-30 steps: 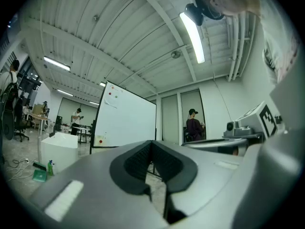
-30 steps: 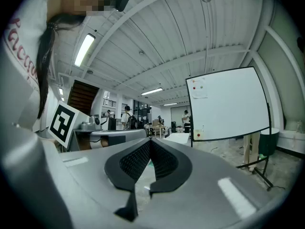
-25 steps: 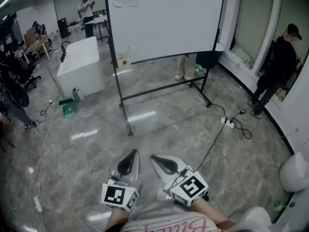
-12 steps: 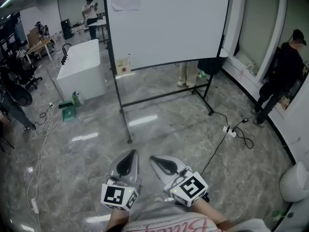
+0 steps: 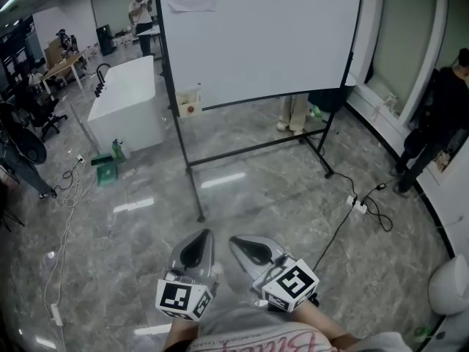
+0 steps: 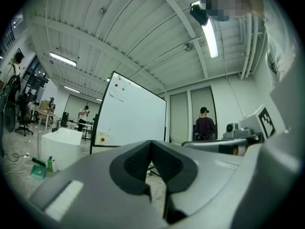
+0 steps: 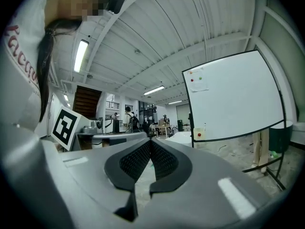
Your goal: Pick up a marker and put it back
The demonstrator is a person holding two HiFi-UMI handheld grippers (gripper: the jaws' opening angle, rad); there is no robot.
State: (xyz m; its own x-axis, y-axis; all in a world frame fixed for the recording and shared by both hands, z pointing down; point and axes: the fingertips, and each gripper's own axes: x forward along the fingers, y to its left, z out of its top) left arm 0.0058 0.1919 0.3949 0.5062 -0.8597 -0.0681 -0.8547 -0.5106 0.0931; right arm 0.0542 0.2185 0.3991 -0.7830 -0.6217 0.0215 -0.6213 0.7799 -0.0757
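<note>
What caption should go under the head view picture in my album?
Grey left tongs and right tongs, both shut and empty, point toward a big white whiteboard on a black stand.

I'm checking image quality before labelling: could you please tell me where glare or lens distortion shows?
Head view: light streaks glare off the glossy floor; the whiteboard looks bowed. Left gripper view: the ceiling tube light is blown out, corners dark. Right gripper view: same dark corners.

The glossy grey floor (image 5: 249,196) bears a whiteboard stand (image 5: 196,196) and a white cabinet (image 5: 128,97). A power strip (image 5: 357,205) lies near the stand's right foot.
</note>
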